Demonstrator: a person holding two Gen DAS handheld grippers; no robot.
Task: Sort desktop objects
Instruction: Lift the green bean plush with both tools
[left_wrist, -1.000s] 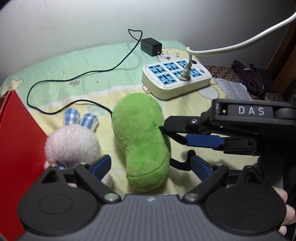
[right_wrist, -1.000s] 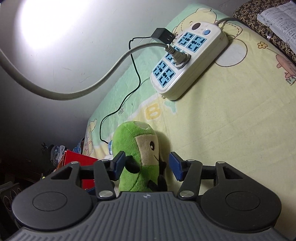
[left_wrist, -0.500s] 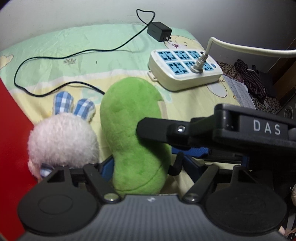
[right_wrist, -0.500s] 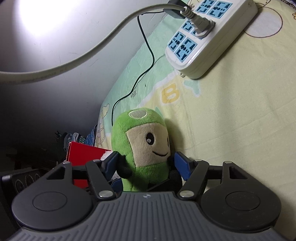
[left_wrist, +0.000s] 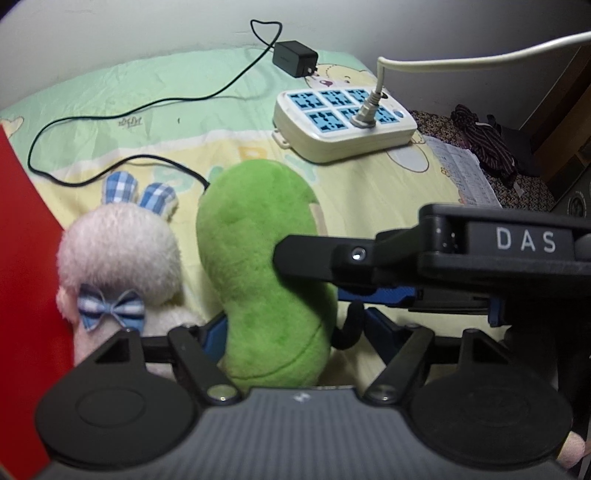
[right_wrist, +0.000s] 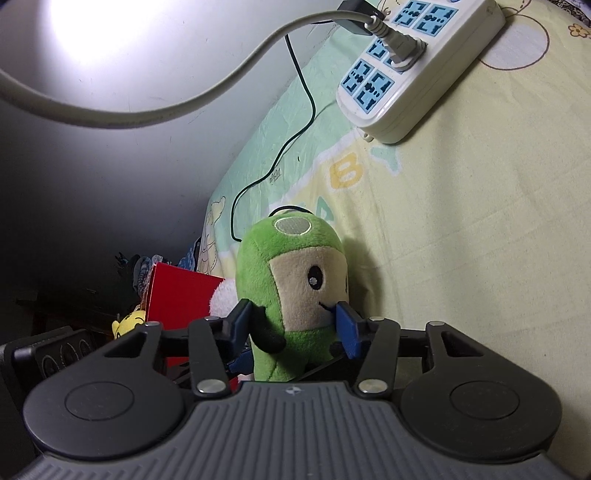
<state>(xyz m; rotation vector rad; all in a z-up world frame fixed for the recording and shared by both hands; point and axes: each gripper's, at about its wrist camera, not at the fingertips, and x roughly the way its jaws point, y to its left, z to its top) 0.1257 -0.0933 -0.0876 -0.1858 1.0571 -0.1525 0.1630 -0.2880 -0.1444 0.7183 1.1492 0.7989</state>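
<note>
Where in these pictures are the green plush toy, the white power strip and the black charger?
green plush toy (right_wrist: 295, 280), right wrist view, its face.
white power strip (left_wrist: 343, 122), left wrist view, its socket face.
black charger (left_wrist: 293, 58), left wrist view, its body.

White power strip (left_wrist: 345, 123) is lying on the cartoon bedsheet (left_wrist: 155, 85), a grey cord (right_wrist: 155, 110) plugged into it. Black charger (left_wrist: 294, 58) is sitting near the wall (left_wrist: 110, 26), its thin cable (left_wrist: 122, 110) trailing across.
</note>
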